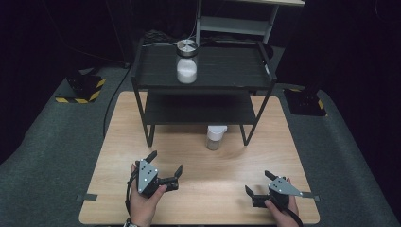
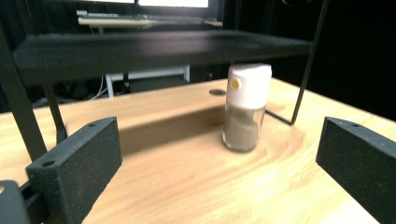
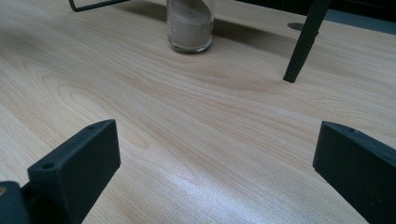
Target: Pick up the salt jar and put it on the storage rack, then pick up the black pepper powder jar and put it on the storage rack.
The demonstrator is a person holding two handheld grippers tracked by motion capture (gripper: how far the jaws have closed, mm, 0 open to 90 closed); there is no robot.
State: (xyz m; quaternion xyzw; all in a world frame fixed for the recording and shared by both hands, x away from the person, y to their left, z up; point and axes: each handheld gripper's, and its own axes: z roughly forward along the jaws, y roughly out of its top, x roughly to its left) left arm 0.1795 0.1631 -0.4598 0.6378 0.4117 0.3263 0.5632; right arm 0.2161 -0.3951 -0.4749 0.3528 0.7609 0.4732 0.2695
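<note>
A small glass shaker [image 1: 215, 137] with a white cap and brownish powder stands upright on the wooden table [image 1: 198, 198], just in front of the black two-tier shelf rack [image 1: 203, 75]. The left gripper view has the shaker [image 2: 245, 112] ahead, between the wide-apart jaws. The right gripper view has the shaker's lower part [image 3: 190, 25] at its top edge. A glass jar [image 1: 187, 61] of white powder with a metal lid stands on the rack's top shelf. My left gripper [image 1: 165, 163] is open near the table's front left. My right gripper [image 1: 257, 182] is open at the front right. Both hold nothing.
The rack's thin black legs [image 1: 249, 135] stand on the table beside the shaker, and one leg [image 3: 303, 42] rises in the right gripper view. A lower shelf [image 1: 198, 111] sits under the top one. Grey carpet surrounds the table, with yellow-black striped bases [image 1: 82, 90] at the left and right.
</note>
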